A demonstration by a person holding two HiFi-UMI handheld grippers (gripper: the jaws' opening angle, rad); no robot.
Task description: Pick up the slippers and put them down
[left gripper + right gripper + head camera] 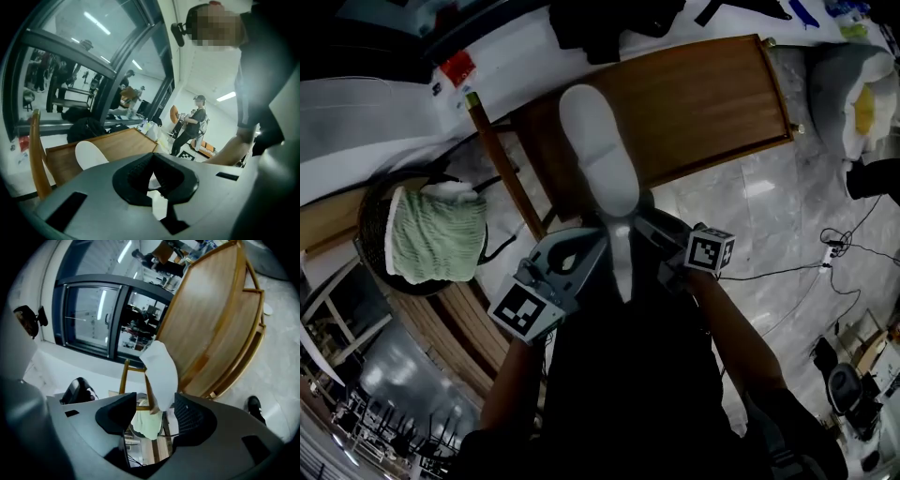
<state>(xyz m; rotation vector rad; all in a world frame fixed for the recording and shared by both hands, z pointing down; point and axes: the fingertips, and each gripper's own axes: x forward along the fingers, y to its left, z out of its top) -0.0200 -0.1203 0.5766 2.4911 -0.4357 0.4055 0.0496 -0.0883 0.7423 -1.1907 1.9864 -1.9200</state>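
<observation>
While my left gripper (153,163) is pinched nearly closed on the white slipper (600,141), my right gripper (157,409) stands wider around it, one pad touching. The slipper hangs above the wooden counter (712,103); a green cloth (436,234) lies left of the counter.

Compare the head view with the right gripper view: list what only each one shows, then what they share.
Only the head view shows the left gripper with its marker cube, and the cables trailing over the floor. Only the right gripper view shows a dark-framed window and a dark shoe on the floor. Both show the white slipper held up, the wooden table behind it, and the green cloth.
</observation>
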